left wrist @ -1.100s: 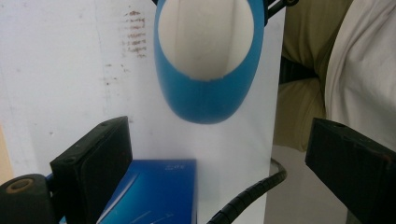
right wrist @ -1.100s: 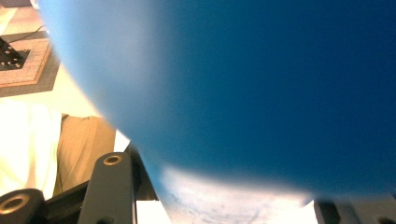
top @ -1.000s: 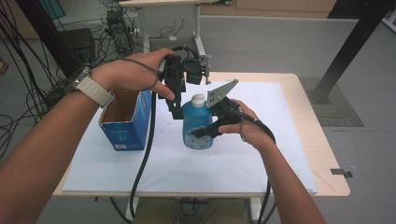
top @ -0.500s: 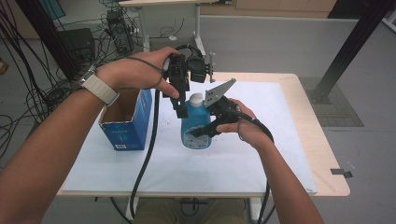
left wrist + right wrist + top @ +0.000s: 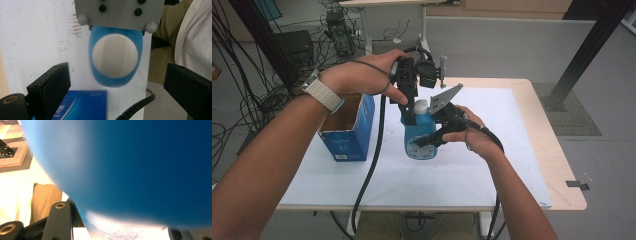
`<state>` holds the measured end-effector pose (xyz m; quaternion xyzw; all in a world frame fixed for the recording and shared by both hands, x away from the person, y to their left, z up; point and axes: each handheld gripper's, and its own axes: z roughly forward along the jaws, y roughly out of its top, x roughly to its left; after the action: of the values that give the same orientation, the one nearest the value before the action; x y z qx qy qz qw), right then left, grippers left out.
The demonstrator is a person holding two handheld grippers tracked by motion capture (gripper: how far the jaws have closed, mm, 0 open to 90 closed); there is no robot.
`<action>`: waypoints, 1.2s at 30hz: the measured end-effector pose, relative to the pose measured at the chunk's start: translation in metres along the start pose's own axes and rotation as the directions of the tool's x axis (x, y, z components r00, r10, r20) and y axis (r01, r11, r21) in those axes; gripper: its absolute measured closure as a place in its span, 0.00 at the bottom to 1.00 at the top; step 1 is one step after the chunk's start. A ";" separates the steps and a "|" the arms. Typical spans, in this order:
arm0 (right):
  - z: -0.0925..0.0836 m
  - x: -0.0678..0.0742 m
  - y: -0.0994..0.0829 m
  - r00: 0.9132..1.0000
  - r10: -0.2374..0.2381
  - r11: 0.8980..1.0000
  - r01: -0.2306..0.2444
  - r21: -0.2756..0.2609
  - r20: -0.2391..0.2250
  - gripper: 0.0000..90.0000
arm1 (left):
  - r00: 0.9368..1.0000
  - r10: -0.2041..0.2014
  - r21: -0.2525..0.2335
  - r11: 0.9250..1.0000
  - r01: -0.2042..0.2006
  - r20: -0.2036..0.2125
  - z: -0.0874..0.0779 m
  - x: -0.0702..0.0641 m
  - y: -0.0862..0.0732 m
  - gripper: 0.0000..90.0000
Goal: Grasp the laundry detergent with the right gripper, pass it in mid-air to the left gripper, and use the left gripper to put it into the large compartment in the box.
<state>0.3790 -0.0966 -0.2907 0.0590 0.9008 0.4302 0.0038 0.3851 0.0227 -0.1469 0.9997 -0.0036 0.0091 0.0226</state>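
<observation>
1. At the far left of the high view I see the open blue cardboard box (image 5: 346, 131) standing on the white-covered tabletop (image 5: 492, 170). My left forearm crosses in front of its near corner, so I can't read what is inside.
2. Just right of the box, my left hand-held gripper (image 5: 408, 102) hangs over the top of the blue bottle (image 5: 418, 137). From above, the hand and gripper body hide how its jaws stand.
3. The left gripper view settles it: the two black jaws stand wide apart with nothing between them, and the bottle (image 5: 115, 60) shows beyond them, end-on, blue with a pale oval patch. Its upper part is cut off by the grey plate (image 5: 118, 12) of the other gripper.
4. The bottle stands upright on the tabletop near the middle, its white cap (image 5: 421, 105) touching or just beside the left gripper; I cannot tell which.
5. My right hand-held gripper (image 5: 432, 140) is clamped on the bottle's lower body from the right side.
6. In the right gripper view the bottle (image 5: 140, 167) is a blurred blue mass pressed close to the lens; only one jaw's base is clear at lower left.
</observation>
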 end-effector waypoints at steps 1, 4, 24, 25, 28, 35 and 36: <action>0.000 0.000 0.000 1.000 0.001 1.000 -0.001 0.001 -0.001 0.49 | 1.000 0.000 0.001 1.000 0.000 0.000 0.000 0.000 0.001 0.08; 0.000 0.000 0.000 1.000 0.000 1.000 0.000 0.003 -0.001 0.49 | 1.000 0.000 0.001 1.000 0.000 0.001 0.000 0.001 0.002 0.08; 0.002 0.001 0.002 1.000 -0.002 1.000 0.002 -0.001 0.001 0.49 | 1.000 -0.005 -0.011 1.000 0.005 -0.002 0.002 0.003 0.004 0.09; 0.002 0.001 0.002 1.000 -0.002 1.000 0.002 0.000 0.002 0.49 | 1.000 -0.005 -0.011 1.000 0.005 -0.002 0.002 0.003 0.004 0.09; 0.002 0.001 0.001 1.000 0.000 1.000 0.000 0.001 0.003 0.49 | 1.000 -0.002 -0.012 1.000 0.002 -0.004 0.002 0.003 0.005 0.09; 0.002 0.001 0.001 1.000 -0.001 1.000 0.001 0.001 0.000 0.49 | 1.000 0.001 -0.024 1.000 -0.001 -0.005 0.003 0.003 0.006 0.09; 0.003 0.001 0.001 1.000 -0.002 1.000 0.002 0.002 0.000 0.49 | 1.000 0.001 -0.023 1.000 -0.001 -0.005 0.003 0.003 0.006 0.09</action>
<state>0.3785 -0.0939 -0.2915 0.0579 0.9014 0.4292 0.0041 0.3885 0.0166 -0.1500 0.9994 -0.0040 0.0116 0.0339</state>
